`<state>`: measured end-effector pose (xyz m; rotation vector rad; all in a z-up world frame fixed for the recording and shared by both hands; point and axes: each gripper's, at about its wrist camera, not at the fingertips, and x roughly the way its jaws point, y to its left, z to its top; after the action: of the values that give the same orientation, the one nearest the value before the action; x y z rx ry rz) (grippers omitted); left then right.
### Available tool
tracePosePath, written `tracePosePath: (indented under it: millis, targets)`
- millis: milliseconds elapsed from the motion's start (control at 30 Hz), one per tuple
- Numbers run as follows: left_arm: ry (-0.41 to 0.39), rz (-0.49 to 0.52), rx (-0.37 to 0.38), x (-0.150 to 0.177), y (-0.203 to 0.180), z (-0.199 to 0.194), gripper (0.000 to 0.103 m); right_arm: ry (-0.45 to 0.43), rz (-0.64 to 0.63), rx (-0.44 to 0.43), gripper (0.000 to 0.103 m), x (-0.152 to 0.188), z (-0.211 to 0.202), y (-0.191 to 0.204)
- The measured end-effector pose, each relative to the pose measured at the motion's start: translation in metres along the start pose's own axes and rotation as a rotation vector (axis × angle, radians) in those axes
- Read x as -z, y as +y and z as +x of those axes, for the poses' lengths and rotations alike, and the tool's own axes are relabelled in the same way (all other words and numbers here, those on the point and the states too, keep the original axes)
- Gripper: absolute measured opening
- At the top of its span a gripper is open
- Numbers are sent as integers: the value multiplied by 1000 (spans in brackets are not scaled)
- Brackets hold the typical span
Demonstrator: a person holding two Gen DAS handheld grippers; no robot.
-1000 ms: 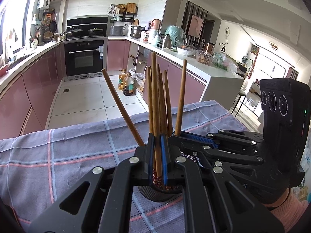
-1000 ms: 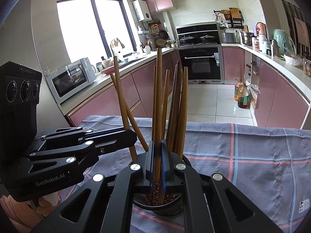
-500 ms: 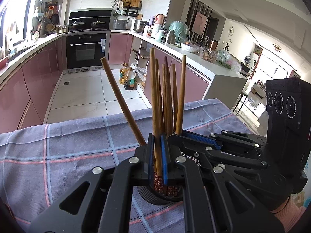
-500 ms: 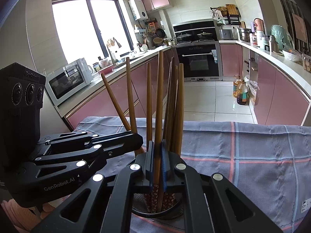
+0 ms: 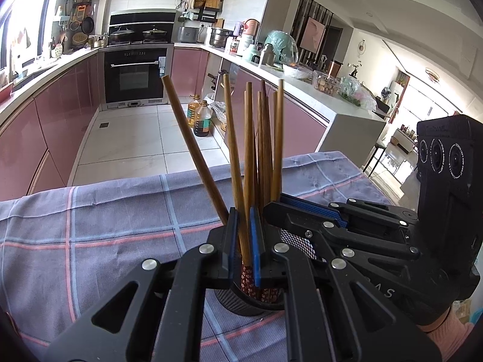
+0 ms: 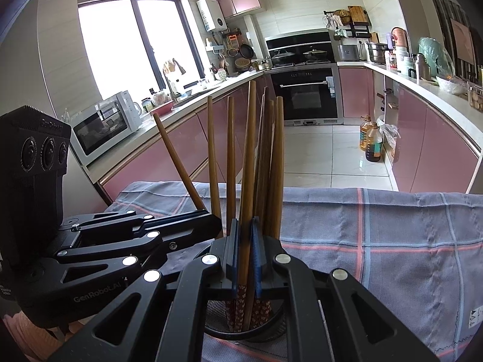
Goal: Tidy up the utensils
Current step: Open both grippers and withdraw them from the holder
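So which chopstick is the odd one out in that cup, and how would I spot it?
Start at the checked cloth on the table, then find the black mesh holder under the two grippers. Most chopsticks in it stand in a near-upright bunch. The odd chopstick leans far out to the left, apart from the bunch.

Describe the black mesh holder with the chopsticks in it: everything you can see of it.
The black mesh holder is a round cup of what looks like wire mesh with a solid dark rim, standing upright on the checked tablecloth. It holds a bundle of brown wooden chopsticks, handles up, their floral-patterned ends down inside; one leans far out to the side. The left gripper and right gripper each sit above the rim, closed on a chopstick. Its base is hidden.
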<state>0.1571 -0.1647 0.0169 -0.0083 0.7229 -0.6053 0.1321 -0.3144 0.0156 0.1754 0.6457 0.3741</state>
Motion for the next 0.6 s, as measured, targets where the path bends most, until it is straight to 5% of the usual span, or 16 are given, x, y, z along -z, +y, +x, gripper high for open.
tracePosePath:
  millis: [300, 600]
  targets:
    - [-22, 23, -17, 10, 2, -3, 11, -10, -3, -2, 8, 7, -8, 1]
    - [-149, 34, -98, 36, 8, -40, 53, -60, -15, 13, 40, 19, -26, 7]
